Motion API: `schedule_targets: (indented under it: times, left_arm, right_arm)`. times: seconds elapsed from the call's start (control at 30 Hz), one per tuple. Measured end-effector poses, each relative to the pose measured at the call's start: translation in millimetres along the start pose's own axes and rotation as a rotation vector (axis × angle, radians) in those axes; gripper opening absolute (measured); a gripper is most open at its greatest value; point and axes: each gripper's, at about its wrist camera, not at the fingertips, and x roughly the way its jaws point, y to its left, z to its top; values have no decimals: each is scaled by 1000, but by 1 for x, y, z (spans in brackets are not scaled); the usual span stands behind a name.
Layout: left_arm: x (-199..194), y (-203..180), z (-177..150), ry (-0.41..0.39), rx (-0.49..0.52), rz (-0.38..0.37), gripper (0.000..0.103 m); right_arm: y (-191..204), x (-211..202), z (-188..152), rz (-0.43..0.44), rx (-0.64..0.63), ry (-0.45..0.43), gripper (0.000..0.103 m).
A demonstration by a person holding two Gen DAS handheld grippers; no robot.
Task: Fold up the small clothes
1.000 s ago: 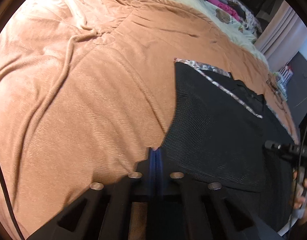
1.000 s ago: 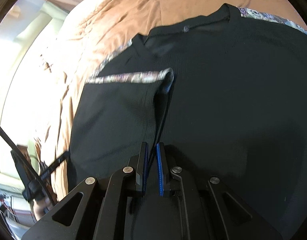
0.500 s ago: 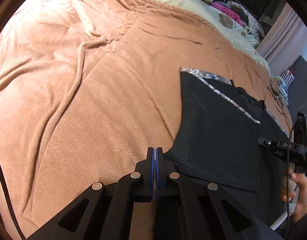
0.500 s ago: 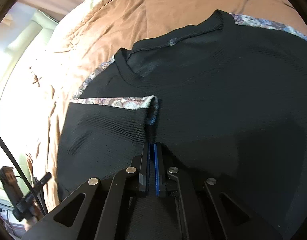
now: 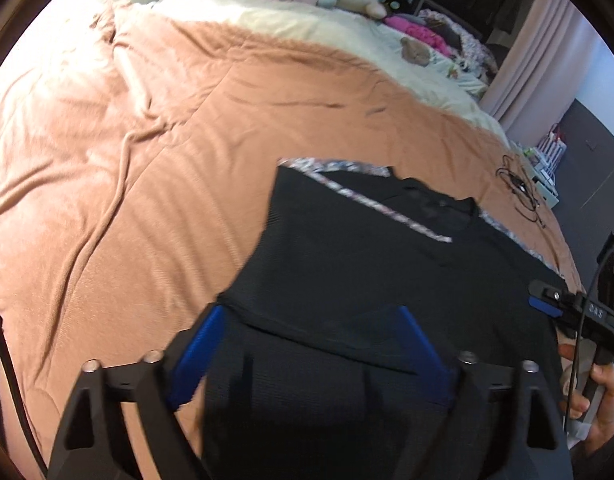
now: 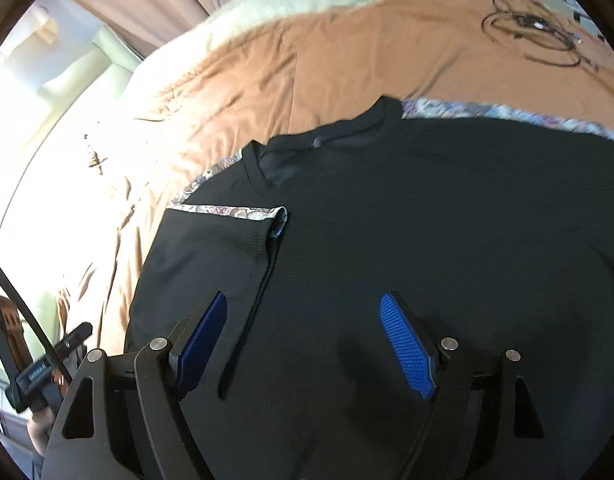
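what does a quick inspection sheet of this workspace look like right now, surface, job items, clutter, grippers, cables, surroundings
surface: bed with a rumpled orange blanket and a cream cover at its far end.
job's things: black shirt lies flat, neckline away; one side folded over the body, its patterned trim showing.
clutter: stuffed toy and pink clothes at the far end.
grippers: left gripper open above the shirt's folded side; right gripper open above the shirt, holding nothing.
cables: tangled black cord on the blanket beyond the shirt.
surroundings: pinkish curtains; bright window.
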Motion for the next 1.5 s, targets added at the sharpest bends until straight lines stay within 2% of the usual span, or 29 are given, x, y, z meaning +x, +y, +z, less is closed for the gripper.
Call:
schedule_targets:
  times: [0.07,0.17,0.3,0.43,0.53,0.63,0.97,1.07,1.17,1.33,1.4,1.5]
  left_arm:
    - [-5,-20,-2,-12,17,4,93]
    - [-8,-46,-5,-20,20,-37,94]
    - [-10,-79,-9,-20,38,-62,94]
    - [-13,-119,-14,-43,112,-78,94]
    - [-11,-150,-17,-39,151,-97,94]
    - [-6,-177,-19,-4,164,-145,94]
    - [11,-264,-28,44,292,-182,94]
    - [19,-288,-31,60,312,-211,94]
    - [27,-308,-32,65,328,-214,89]
    - [48,-337,-33,88,345,-230,72]
    - [57,-345,-33,97,353,-233,61]
    - [76,-361,-34,114,362,-239,54]
  right_arm:
    - [-5,-16,-5,-13,-12,-9,80]
    - [-26,-45,-15,-43,-15,-26,82]
    - [-53,-81,-24,-69,9,-57,91]
    - [-76,-112,-32,-103,20,-89,103]
    - [-99,-135,-39,-114,54,-102,103]
    - [-117,-155,-46,-144,77,-122,103]
    - [-174,-223,-68,-243,167,-206,103]
    - [-191,-234,-72,-245,190,-219,103]
    - [-206,-237,-73,-231,215,-227,103]
    - [-242,-232,-68,-228,256,-212,77]
    - [-256,-224,-61,-215,277,-202,72]
    - [-276,-214,-50,-199,287,-190,64]
